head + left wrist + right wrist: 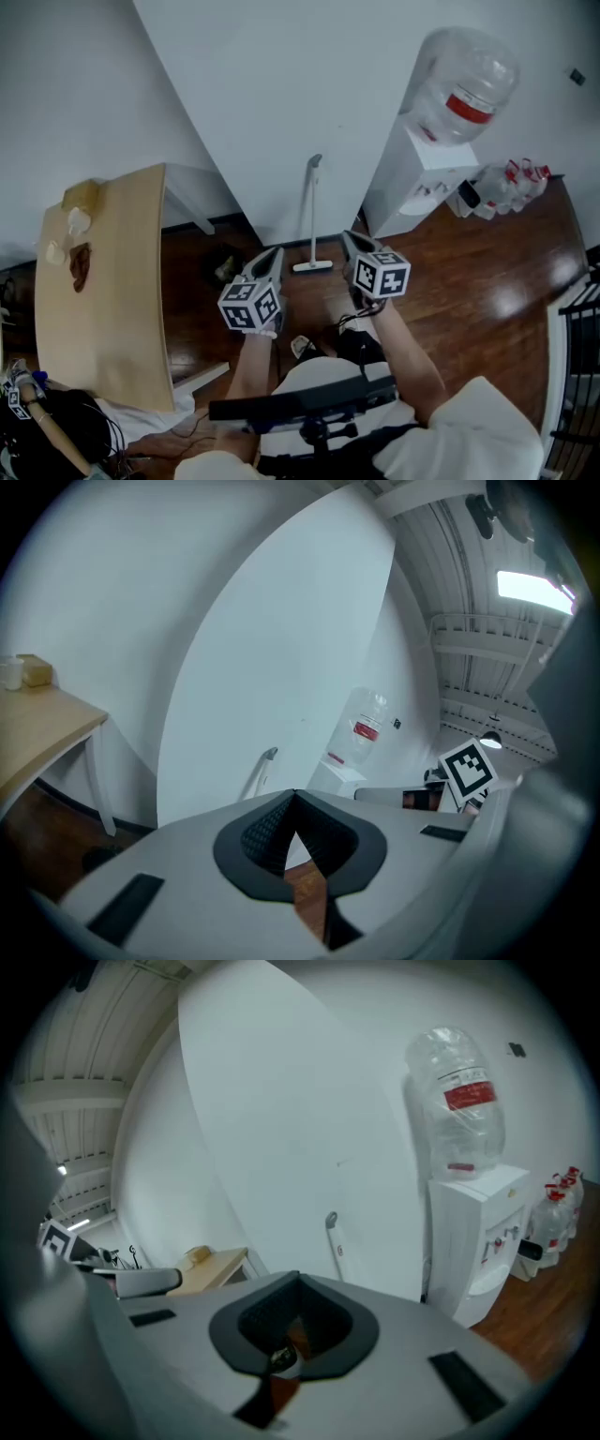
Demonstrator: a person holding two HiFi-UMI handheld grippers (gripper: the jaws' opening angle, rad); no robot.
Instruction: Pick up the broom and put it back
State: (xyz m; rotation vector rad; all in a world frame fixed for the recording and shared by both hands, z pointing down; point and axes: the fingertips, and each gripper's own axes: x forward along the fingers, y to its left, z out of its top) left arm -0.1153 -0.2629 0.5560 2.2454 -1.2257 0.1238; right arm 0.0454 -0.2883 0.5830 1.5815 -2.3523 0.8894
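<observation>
Broom (312, 217): upright, leaning on white wall (281, 94), centre of frame, head on wood floor (469, 281); wooden table (112, 281) at left, water dispenser (422, 173) at right. Left gripper (273, 255), right gripper (351, 240): just below broom, clear of it, jaws of both closed together, empty

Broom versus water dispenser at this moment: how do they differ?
The broom is a thin pole on a flat head; the water dispenser is a broad box carrying a bottle. The broom is plain pale; the dispenser's bottle has a red label. Both stand on the floor by the white wall.
</observation>
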